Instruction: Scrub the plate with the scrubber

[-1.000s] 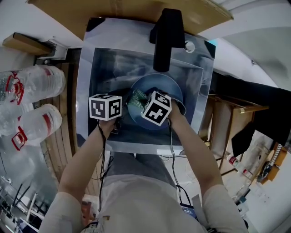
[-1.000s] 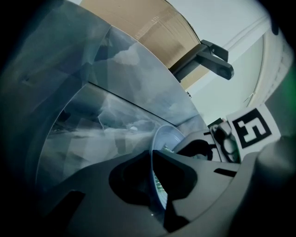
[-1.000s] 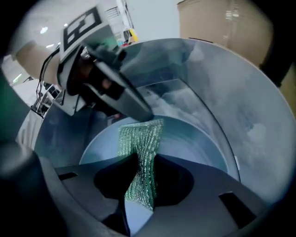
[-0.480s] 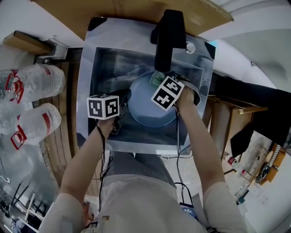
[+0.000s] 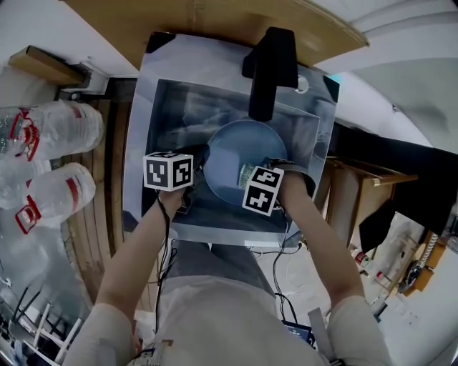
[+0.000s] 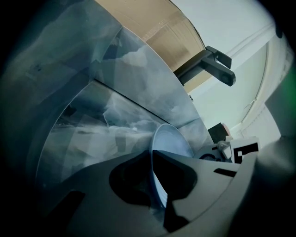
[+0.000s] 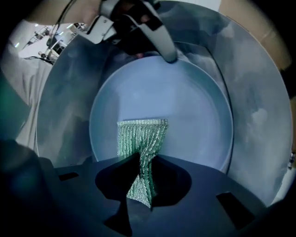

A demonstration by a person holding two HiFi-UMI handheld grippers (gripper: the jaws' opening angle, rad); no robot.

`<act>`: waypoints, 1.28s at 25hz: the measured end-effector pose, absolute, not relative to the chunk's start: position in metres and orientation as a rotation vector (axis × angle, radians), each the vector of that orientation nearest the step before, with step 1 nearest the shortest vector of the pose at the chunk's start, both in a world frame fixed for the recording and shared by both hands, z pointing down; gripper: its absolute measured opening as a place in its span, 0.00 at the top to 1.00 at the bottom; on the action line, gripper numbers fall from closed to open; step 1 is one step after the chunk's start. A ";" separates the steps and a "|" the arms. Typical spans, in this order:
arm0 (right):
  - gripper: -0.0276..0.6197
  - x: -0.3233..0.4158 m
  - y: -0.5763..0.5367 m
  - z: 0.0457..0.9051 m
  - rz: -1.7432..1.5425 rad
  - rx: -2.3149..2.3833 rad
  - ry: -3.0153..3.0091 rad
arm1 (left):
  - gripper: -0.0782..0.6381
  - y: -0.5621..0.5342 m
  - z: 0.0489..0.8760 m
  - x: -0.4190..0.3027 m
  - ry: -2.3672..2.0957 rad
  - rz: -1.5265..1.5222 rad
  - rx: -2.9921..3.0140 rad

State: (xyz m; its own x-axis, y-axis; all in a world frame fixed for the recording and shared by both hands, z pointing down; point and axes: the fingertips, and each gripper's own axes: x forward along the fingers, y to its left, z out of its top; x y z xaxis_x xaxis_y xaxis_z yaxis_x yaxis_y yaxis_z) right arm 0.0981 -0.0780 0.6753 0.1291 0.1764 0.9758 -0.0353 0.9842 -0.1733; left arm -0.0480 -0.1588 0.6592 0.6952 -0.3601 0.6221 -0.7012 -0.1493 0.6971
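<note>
A pale blue plate (image 5: 240, 154) stands tilted in the steel sink (image 5: 172, 107). My left gripper (image 5: 198, 161) is shut on the plate's left rim, and the thin edge (image 6: 155, 172) runs between its jaws (image 6: 152, 159). A green mesh scrubber (image 7: 140, 138) is pinched in my right gripper (image 7: 141, 172), its free end spread flat on the plate's face (image 7: 171, 99). In the head view the scrubber (image 5: 247, 174) lies on the plate's near right part, just ahead of the right gripper (image 5: 252, 179). The left gripper's fingers (image 7: 163, 48) show at the plate's far rim in the right gripper view.
A black faucet (image 5: 270, 64) hangs over the back of the sink, close above the plate. Large water bottles (image 5: 50, 143) lie at the left beside the sink. A wooden board (image 5: 215, 18) runs behind it. Steep sink walls (image 6: 92, 102) surround the plate.
My right gripper swept the scrubber from the plate's middle out to the far rim by the faucet, then back to the near right part. The left gripper kept its hold on the rim.
</note>
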 end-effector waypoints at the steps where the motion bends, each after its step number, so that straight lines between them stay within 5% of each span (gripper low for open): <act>1: 0.79 0.087 -0.067 0.676 0.153 -0.157 -1.470 | 0.84 -0.160 0.659 -0.048 -0.847 0.362 1.751; 7: 0.78 0.018 -0.033 0.674 0.365 -0.198 -1.748 | 0.84 -0.159 0.660 -0.052 -0.846 0.341 1.714; 21: 0.79 -0.004 -0.097 0.672 0.585 0.075 -1.872 | 0.83 -0.159 0.661 -0.060 -0.841 0.298 1.665; 32: 0.80 0.088 -0.197 0.670 0.258 0.479 -1.631 | 0.83 -0.147 0.661 -0.060 -0.836 0.249 1.627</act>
